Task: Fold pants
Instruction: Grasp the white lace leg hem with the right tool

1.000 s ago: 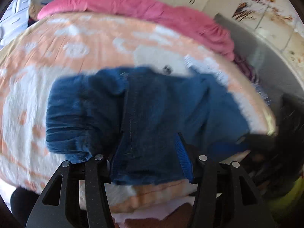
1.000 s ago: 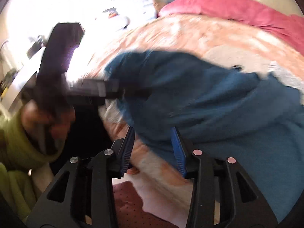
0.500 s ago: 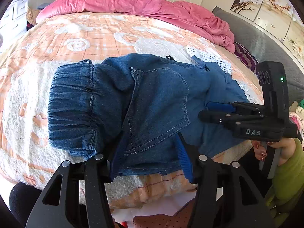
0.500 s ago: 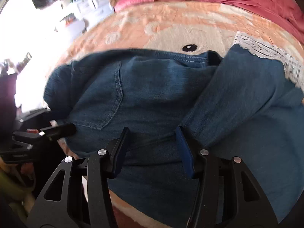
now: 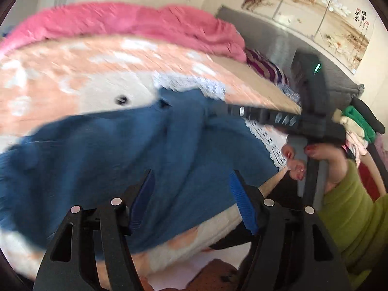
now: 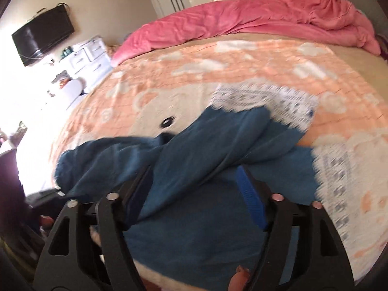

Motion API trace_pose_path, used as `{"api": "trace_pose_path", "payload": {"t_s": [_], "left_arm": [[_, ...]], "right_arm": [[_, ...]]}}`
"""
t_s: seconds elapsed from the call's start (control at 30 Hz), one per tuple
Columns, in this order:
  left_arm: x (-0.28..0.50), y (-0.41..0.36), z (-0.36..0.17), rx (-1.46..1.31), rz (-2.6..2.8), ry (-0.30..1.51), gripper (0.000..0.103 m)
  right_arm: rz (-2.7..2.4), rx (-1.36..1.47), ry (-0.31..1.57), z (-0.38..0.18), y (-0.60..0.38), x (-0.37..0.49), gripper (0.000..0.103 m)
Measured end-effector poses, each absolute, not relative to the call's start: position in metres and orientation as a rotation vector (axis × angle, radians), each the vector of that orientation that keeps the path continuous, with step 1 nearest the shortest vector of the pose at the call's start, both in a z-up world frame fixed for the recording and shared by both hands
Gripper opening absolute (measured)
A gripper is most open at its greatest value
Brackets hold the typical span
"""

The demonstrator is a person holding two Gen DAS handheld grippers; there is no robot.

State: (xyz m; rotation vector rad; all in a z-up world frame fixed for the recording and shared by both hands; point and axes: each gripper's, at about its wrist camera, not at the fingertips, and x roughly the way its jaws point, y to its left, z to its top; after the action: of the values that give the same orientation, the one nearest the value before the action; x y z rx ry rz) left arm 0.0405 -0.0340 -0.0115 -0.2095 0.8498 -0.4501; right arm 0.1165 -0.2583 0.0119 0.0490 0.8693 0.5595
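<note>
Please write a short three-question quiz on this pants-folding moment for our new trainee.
1. True or false: both grippers, left gripper and right gripper, have their jaws spread apart.
2. What trims the hems of the blue pants: A lace, B fringe, C buttons?
3. What lies bunched along the far side of the bed?

Key: 1 true; 2 A; 3 the pink blanket.

Motion blur — blown-out left glare
</note>
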Motion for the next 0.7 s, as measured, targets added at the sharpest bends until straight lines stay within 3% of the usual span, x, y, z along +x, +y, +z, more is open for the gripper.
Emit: {"api": "trace_pose_path", "payload": {"t_s": [0.2,0.27,0.33,0.7], "left_arm": [[0.099,-0.054,-0.048,-0.210,-0.405,0.970,0.060],[0.106,-0.056,-0.051,-0.220,-0.407,0.948,0.047],[0.109,-0.051,-0.060,-0.308,-0.472,0.932,0.025],[0.100,-0.055,-0.063,-0.393,-0.609,0.898,0.019]], "right_arm": [[0.501,-0.085,0.880,0.020,-0.250,0.155,0.072],[0.500,-0.107,0.890,0.020,-0.239,0.169,0.072],[0.496,-0.114,0.914,0.015,-0.230,0.185,0.072],[0.414,-0.190,1.078,-0.027,-0.150,0.269,0.071]]}}
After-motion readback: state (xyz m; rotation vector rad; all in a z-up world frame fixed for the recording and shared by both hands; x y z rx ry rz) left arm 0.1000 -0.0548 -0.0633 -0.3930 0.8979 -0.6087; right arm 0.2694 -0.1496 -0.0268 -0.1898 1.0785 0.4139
